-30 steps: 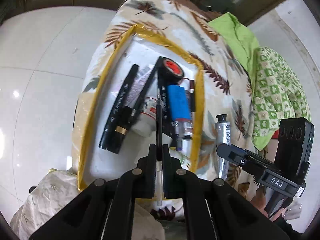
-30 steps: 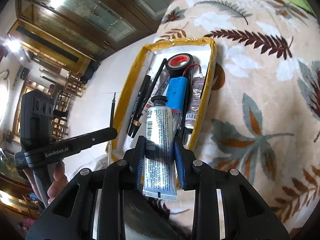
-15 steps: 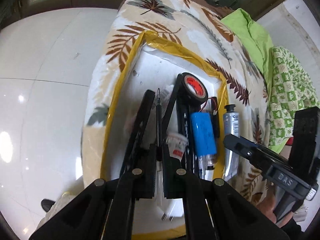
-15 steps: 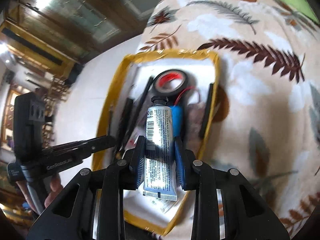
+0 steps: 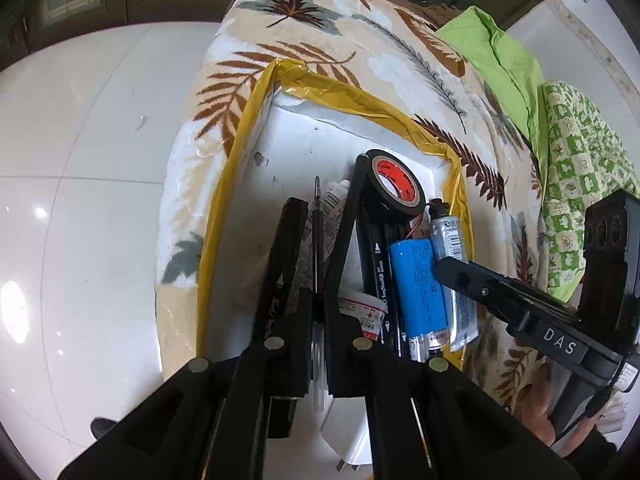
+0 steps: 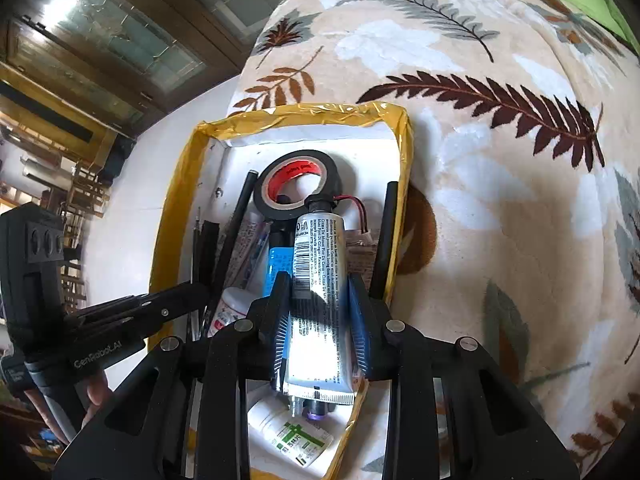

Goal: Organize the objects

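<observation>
Grippers converge over a white box (image 5: 304,148) edged in yellow tape, set on a leaf-patterned blanket (image 6: 500,168), as a person sorts loose household items into it. The left gripper (image 5: 318,300) is pinched tight on a thin pen refill (image 5: 318,236), whose tip points ahead of the jaws and down into the box, between black marker pens lying lengthwise there. The right gripper (image 6: 318,300) is clamped on a silver cream tube (image 6: 316,288), cap forward, its jaws held apart only by the tube's width; the tube hangs just above the box's contents, directly over a blue battery cell (image 5: 416,284) with red wire. Ahead of both grippers a roll of black electrical tape (image 6: 298,184) with a red core leans near the far wall. Beneath the right gripper a white bottle with a green label (image 6: 296,436) lies at the near end. Both items appear to be held lengthwise to match the things already packed, so they can drop into the narrow gaps. The release, by this reading, is the step left. Whether either item already touches what lies below cannot be told.
</observation>
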Tool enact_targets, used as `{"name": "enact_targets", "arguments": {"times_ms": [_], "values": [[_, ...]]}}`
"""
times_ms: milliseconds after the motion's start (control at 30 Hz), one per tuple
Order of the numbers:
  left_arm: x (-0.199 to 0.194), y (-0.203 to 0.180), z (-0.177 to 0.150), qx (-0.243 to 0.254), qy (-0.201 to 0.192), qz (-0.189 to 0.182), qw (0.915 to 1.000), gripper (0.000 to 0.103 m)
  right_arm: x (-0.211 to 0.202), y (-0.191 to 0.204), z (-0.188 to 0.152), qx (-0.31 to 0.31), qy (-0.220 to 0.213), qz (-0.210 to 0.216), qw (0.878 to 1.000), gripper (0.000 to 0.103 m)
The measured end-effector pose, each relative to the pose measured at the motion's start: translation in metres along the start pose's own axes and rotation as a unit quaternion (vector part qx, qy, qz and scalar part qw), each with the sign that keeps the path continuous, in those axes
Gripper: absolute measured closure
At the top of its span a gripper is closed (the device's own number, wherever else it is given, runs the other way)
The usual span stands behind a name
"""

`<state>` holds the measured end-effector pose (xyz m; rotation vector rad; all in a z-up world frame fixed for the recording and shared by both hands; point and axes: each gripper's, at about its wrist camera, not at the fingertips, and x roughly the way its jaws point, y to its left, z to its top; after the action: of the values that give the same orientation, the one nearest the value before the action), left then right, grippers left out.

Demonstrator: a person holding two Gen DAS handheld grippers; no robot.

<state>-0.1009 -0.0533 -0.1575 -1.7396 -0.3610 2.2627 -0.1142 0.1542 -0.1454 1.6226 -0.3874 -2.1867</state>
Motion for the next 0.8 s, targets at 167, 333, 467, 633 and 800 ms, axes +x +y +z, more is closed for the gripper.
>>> {"name": "enact_targets", "arguments": {"times_ms": [167, 333, 467, 633, 800], "values": [[-0.007, 0.002, -0.001, -0.006, -0.014, -0.022, 0.9996, 0.099, 0.000, 0.000, -0.001, 0.002, -0.004, 0.010, 1.000, 0.075], [-0.016, -0.011, -0.010, 0.032, -0.022, 0.006, 0.9992, 0.098, -0.022, -0.001, -0.006, 0.000, -0.036, 0.041, 0.999, 0.049], [-0.025, -0.030, -0.027, 0.051, -0.056, 0.157, 0.9847, 0.098, -0.047, 0.004, -0.020, -0.011, -0.056, 0.070, 0.996, 0.045], [-0.045, -0.065, -0.057, 0.090, -0.102, 0.272, 0.9528, 0.098, -0.055, 0.009, -0.053, -0.033, -0.041, 0.080, 0.995, 0.045], [-0.064, -0.075, -0.079, 0.059, -0.116, 0.210, 0.9690, 0.098, -0.056, 0.008, -0.088, -0.051, -0.024, 0.080, 0.995, 0.045]]}}
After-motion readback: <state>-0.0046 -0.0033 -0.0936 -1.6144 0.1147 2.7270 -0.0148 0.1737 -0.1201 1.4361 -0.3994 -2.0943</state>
